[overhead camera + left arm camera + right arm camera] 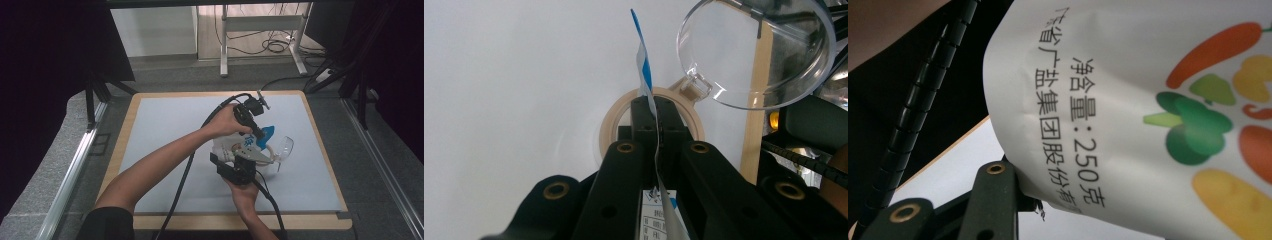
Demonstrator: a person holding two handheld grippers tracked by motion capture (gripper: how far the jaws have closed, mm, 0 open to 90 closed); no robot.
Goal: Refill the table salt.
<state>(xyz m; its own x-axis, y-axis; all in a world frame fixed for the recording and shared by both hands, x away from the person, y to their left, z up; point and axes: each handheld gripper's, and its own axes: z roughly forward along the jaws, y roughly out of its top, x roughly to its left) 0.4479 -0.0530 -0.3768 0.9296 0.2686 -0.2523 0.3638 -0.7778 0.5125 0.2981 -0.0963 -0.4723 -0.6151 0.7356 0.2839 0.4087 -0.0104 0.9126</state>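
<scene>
A white and blue pouch (pixel 244 145) hangs between both grippers over the pale mat (pixel 165 125). My left gripper (pixel 260 133) reaches in from above and is shut on the pouch's blue top edge (pixel 644 70), seen edge-on between its jaws (pixel 658 125). My right gripper (pixel 239 161) comes from the near side and is shut on the pouch's lower edge (pixel 1030 197); the printed face with vegetable pictures (pixel 1148 100) covers its other jaw. Below the pouch stands a beige-rimmed jar (pixel 611 125) with its clear hinged lid (pixel 744 55) (pixel 285 147) flipped open.
The mat lies on a wood-edged table (pixel 320 150). Black cables (pixel 180 190) trail from both grippers toward the near edge. A metal frame (pixel 224 45) and floor cables stand beyond the far edge, with dark curtains at both sides.
</scene>
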